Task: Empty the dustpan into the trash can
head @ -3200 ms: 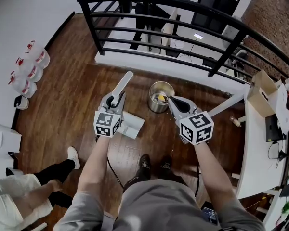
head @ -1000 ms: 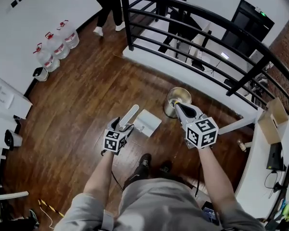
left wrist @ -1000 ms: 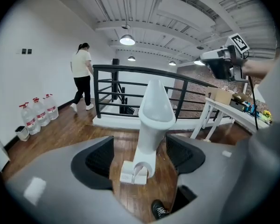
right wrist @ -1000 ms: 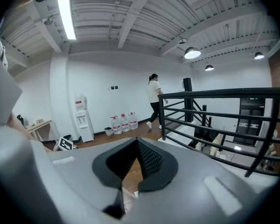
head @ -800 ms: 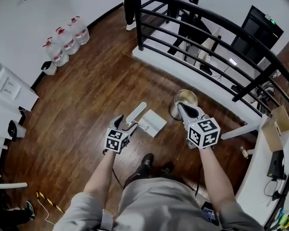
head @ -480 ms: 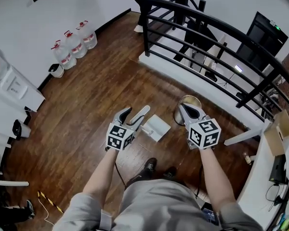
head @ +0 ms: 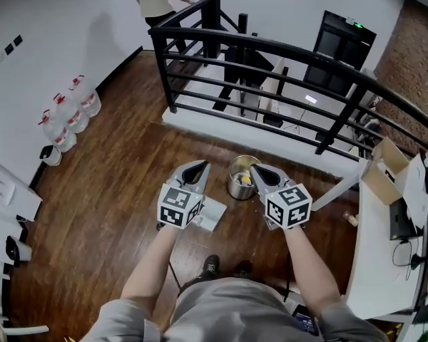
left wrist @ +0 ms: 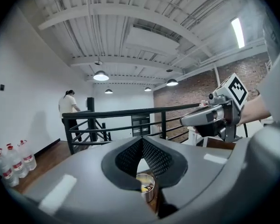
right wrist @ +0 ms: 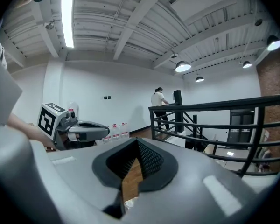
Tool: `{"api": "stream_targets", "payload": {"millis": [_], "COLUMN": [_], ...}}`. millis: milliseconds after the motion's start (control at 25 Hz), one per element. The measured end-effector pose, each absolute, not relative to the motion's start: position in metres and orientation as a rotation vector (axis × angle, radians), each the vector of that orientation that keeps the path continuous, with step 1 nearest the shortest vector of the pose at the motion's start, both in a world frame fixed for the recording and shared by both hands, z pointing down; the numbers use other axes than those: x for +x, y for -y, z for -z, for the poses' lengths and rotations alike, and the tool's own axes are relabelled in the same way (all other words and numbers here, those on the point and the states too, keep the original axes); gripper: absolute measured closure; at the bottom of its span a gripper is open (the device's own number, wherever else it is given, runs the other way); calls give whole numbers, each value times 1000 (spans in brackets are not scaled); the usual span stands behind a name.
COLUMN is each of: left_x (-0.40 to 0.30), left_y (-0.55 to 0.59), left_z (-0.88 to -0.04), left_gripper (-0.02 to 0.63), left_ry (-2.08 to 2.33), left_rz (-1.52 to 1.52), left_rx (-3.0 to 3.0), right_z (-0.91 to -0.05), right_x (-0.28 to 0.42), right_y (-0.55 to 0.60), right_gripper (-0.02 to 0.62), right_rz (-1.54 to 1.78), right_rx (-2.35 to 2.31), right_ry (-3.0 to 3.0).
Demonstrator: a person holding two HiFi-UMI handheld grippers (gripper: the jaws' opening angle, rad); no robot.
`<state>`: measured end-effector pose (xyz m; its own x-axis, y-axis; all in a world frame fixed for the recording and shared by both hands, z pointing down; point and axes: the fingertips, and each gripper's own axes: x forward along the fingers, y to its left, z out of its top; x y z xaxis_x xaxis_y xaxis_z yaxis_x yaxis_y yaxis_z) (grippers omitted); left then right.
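Trash can (head: pixel 240 185): we see bright polished metal at frame centre.
Floor (head: pixel 114 155): we read dark wood boards with a glossy sheen.
Dustpan (head: pixel 212 215): it looks to us like smooth white plastic.
Railing (head: pixel 271 47): we take it for matt black metal.
Left gripper (head: pixel 198 166): we see a smooth matt grey shell, and the pads (left wrist: pixel 155 158) are black and finely textured.
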<state>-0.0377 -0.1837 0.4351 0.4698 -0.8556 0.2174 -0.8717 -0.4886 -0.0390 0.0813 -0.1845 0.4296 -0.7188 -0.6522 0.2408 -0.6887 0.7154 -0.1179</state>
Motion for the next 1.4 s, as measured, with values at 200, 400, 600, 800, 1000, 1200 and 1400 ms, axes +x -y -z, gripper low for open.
{"api": "stream_targets", "payload": {"millis": [200,400,600,800,1000,1200,1400], "left_x": [30,75,96,106,109,114,115], "left_y": [196,201,205,206,205,203,203], "left_z": [-419,-425,-427,-426,-429,-430,-431], "left_gripper": [600,600,600,600,600,600,600], "left_ry": [1376,1274,1216,1186,1165,1152,1136], "left_rz": [-277,-276,-276,-271,-272,-266,-269], "left_rx": [2756,2803,2828,2834,2830,2833,2834], "right_z": [-425,-433,-432,-426,-420,-417,-417], "right_x": [135,172,192,199,197,198,197], "right_y": [184,181,180,181,181,181,181], "right_gripper": [597,597,597,597,597,597,597], "right_rz": [-272,-269,-253,-237,-218,-213,-213], "right_rx": [1235,1321,1370,1386,1382,1387,1387], "right_ry": [2692,2646,2631,2641,2653,2661,2661]}}
